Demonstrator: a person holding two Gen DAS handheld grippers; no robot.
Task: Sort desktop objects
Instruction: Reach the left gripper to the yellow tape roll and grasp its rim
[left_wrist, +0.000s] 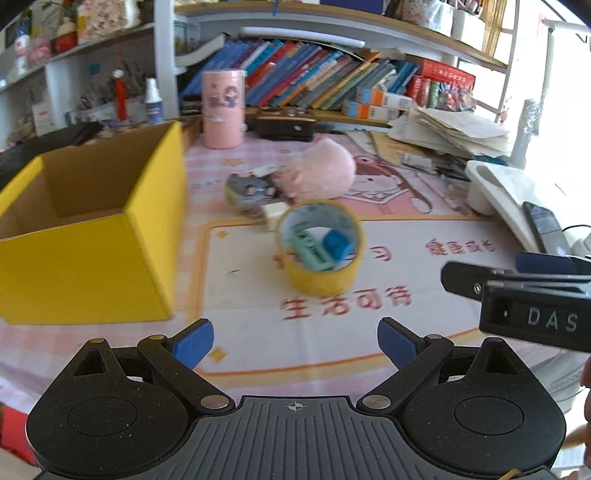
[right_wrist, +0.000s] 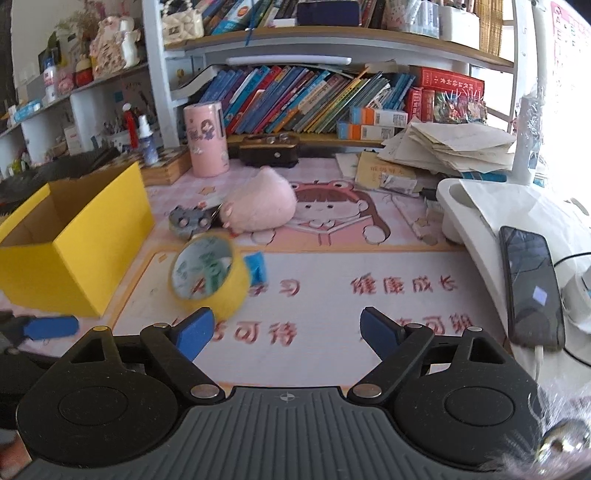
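Both grippers, left (left_wrist: 295, 341) and right (right_wrist: 287, 330), hover with fingers open, empty. Tape roll (left_wrist: 319, 247) stands on the worktop (left_wrist: 369, 332) right of the yellow box (left_wrist: 88, 258), unsorted. Approach step; next, fingers must straddle the roll.

A pink cartoon desk mat (right_wrist: 332, 302) with red characters covers the desktop. At the back, a row of leaning books (right_wrist: 295, 99) fills the lower shelf (right_wrist: 332, 138), with two orange and white cartons (right_wrist: 373, 123) stacked at its right end and a red boxed set (right_wrist: 447, 94) beyond them. A dark wooden case (right_wrist: 267, 151) sits just in front of the books. A loose heap of papers and envelopes (right_wrist: 443, 147) piles up on the right. Nearer, a white stand (right_wrist: 480, 206) carries a dark phone (right_wrist: 532, 284) with a white cable plugged in. On the left, a white spray bottle (right_wrist: 146, 142) stands beside a red tube (right_wrist: 129, 127).
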